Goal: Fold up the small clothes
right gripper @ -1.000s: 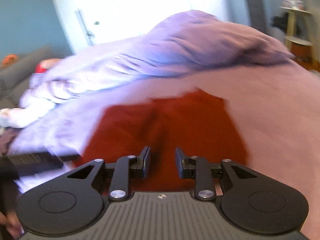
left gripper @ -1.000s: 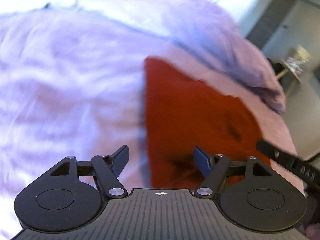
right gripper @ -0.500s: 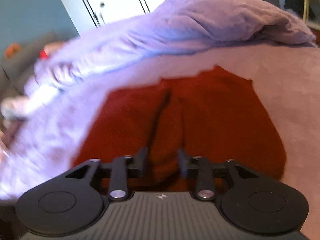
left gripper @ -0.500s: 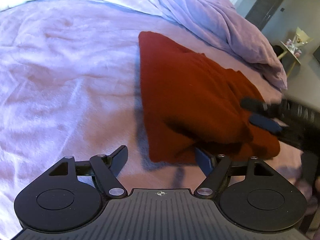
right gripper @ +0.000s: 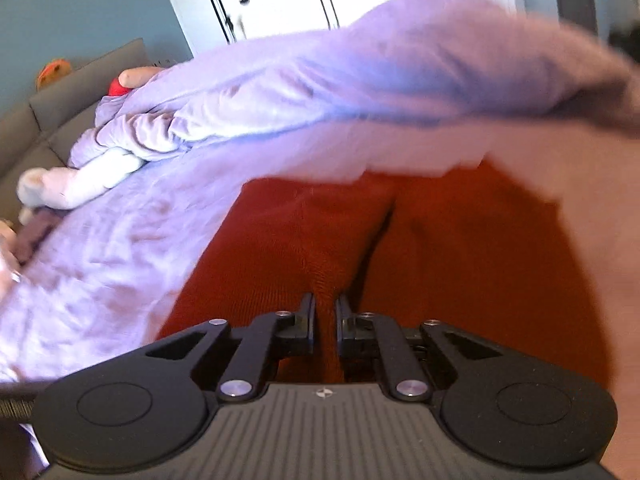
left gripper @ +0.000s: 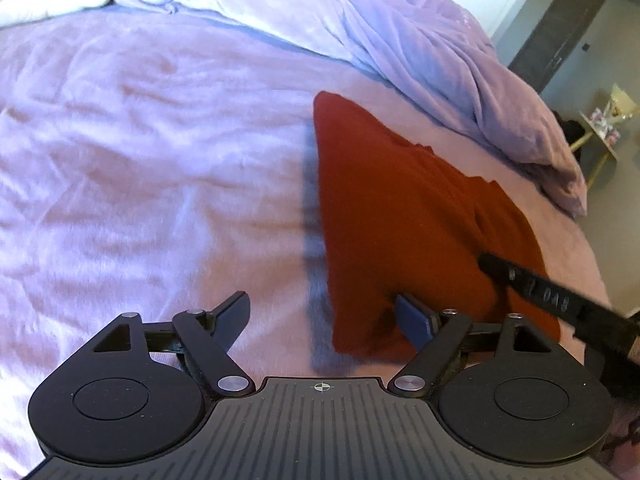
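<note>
Red garment (left gripper: 400,216) sits right of centre in the left wrist view, flat on the lilac bed cover (left gripper: 140,160). Colour is a deep rust red, and the right wrist view shows a fine ribbed knit up close. Outline is roughly triangular: pointed corner at upper centre, widening toward the lower right of the frame. The far edge is stepped and uneven. A lengthwise crease or seam runs through the right half, seen as a dark groove at centre in the right wrist view (right gripper: 384,232). The near-left corner lifts slightly, with a shadow band along its left edge on the cover.

Left gripper (left gripper: 320,320): jaws wide and opening. Left finger is over bare cover, and the blue-padded right finger (left gripper: 414,320) is at the garment's near-left corner. Fabric is partly between the jaws, with no pinch visible.

Right gripper (right gripper: 325,320): jaws narrow, clamped on a ridge of the red knit at lower centre of its view, with fabric bunched up between the pads. In the left wrist view the same gripper (left gripper: 492,264) comes in from the lower right edge, tip on the garment's right half.

Bunched duvet (left gripper: 400,52), same lilac, runs across the top of both views, just beyond the garment's far edge. The right wrist view is motion-blurred toward the top.
</note>
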Tool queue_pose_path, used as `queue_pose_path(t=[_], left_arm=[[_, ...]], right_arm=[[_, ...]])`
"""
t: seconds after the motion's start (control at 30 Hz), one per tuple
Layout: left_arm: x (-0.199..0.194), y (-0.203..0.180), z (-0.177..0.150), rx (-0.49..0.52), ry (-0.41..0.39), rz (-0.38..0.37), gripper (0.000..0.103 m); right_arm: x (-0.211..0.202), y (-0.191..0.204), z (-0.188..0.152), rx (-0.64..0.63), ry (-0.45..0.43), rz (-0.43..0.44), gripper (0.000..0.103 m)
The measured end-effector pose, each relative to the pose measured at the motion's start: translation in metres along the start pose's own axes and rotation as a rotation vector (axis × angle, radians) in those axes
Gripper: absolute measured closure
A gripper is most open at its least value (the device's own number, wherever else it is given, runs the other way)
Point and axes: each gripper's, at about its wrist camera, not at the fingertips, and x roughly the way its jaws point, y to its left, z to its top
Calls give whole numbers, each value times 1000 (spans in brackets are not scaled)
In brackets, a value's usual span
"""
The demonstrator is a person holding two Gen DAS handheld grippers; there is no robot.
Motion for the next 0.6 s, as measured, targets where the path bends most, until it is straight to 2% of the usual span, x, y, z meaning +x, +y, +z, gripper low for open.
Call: queue_pose_path(t=[0.13,0.23,0.3,0.37,0.4,0.53,0.6], left_arm=[[25,-4,-4,-13,86,-11,17],[27,-2,-7,-19,82,-18,16],[27,-2,-8,-9,80,-18,16],[27,-2,-8,-12,80,-19,15],[28,-3,-9,-9,81,-18,14],[28,-8,-12,21,88,-13,14],[27,-10,-14,36,87,-9,14]], right_arm=[[12,-18,-12,19,63,-55,99],[14,-23,-14,15,70,-47,97],[5,-29,-8,53,42,-28,86],[-5,-43,-4,129,13,-20,46],[-5,-52,-3,177,13,15,43],[5,-74,-3,336,49,154,43],[14,-73,1,362,60,201,43]])
